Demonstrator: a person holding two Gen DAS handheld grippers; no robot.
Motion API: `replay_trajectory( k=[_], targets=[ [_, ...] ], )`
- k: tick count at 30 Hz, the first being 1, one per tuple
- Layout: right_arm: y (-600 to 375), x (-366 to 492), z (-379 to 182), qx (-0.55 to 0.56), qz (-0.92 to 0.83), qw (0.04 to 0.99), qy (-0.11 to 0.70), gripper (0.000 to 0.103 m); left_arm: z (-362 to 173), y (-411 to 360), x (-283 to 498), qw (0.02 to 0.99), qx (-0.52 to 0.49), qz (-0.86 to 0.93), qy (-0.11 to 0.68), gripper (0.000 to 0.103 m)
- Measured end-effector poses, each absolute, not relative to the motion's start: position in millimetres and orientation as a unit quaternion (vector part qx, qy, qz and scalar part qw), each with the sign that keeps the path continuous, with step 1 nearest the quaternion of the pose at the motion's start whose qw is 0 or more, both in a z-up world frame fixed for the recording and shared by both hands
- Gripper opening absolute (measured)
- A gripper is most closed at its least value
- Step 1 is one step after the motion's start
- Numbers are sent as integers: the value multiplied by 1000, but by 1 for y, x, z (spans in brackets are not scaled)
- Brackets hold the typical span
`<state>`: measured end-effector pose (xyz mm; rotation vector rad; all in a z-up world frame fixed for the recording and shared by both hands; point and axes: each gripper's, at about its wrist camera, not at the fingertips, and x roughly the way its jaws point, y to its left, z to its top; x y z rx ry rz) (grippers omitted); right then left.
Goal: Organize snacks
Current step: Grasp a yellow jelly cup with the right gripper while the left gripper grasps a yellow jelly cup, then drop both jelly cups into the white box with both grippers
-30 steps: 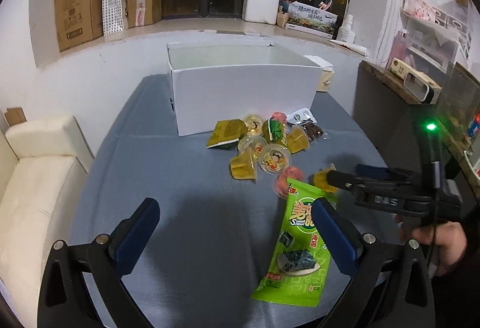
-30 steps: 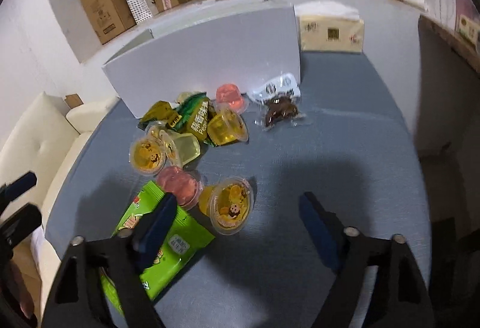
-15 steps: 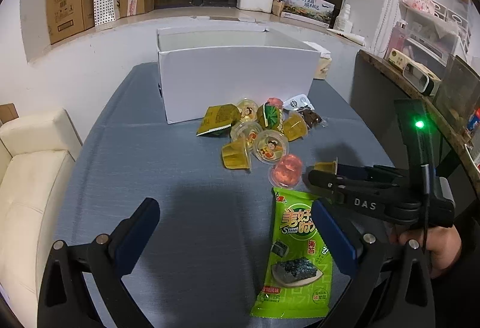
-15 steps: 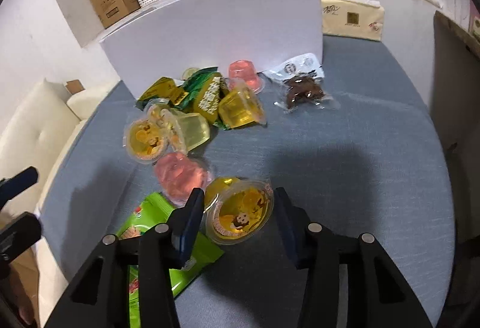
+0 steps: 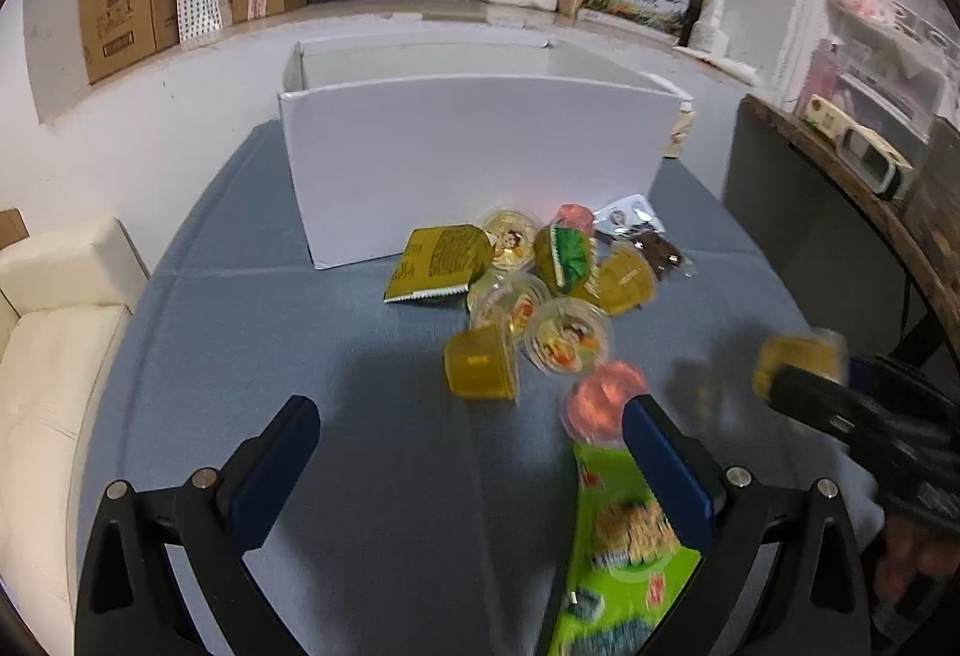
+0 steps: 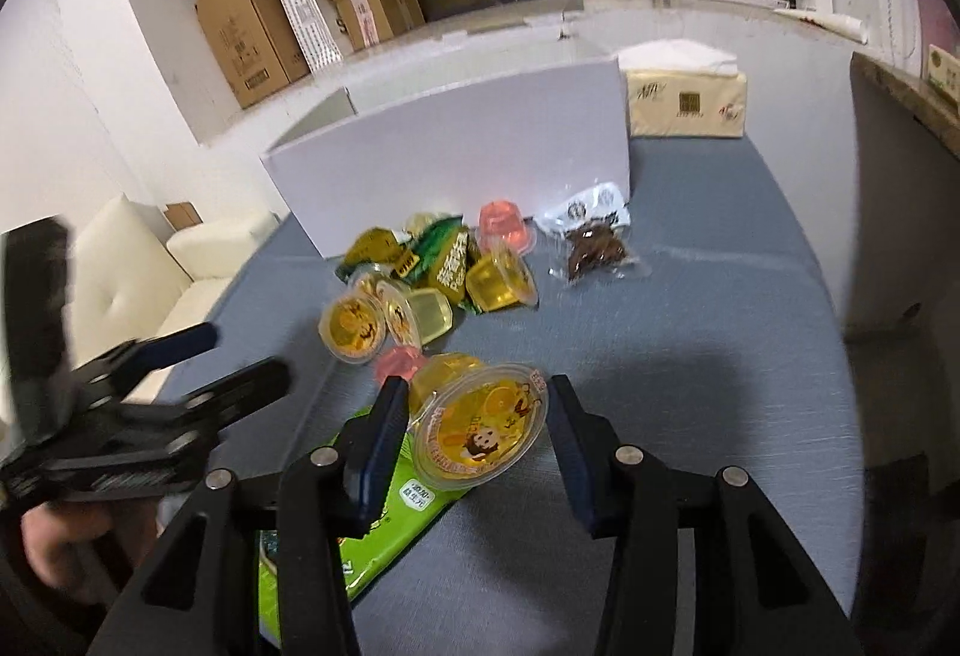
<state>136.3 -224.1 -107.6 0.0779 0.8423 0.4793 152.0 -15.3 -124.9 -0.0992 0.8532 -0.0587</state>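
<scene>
The orange jelly cup (image 6: pixel 480 425), clamped in the right tool (image 6: pixel 474 416) just above the tabletop (image 6: pixel 690 356), should travel level into the white box (image 6: pixel 456 164), while the left tool (image 5: pixel 468 446) hangs apart, empty.

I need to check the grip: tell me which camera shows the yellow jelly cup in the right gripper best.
The right wrist view: the yellow jelly cup sits close and sharp between the right gripper's pads, its printed lid facing the lens. The left wrist view shows it only as a small motion-blurred blob at the frame's right edge.
</scene>
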Motion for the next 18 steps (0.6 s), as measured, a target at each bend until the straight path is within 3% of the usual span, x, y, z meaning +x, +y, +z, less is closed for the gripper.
replay_trajectory(
  k=[9, 12, 16, 18],
  targets=[
    [-243, 128, -105, 58, 226, 885, 404, 51, -158, -8, 199, 893, -73, -23, 443, 101],
    [-246, 129, -108, 61, 224, 883, 407, 51, -166, -9, 203, 890, -69, -22, 450, 78],
    [-246, 130, -110, 65, 225, 882, 410, 51, -165, -14, 201, 891, -59, -42, 448, 38],
    [-243, 130, -111, 64, 228, 881, 409, 51, -160, -17, 198, 894, -47, -36, 443, 36]
  ],
)
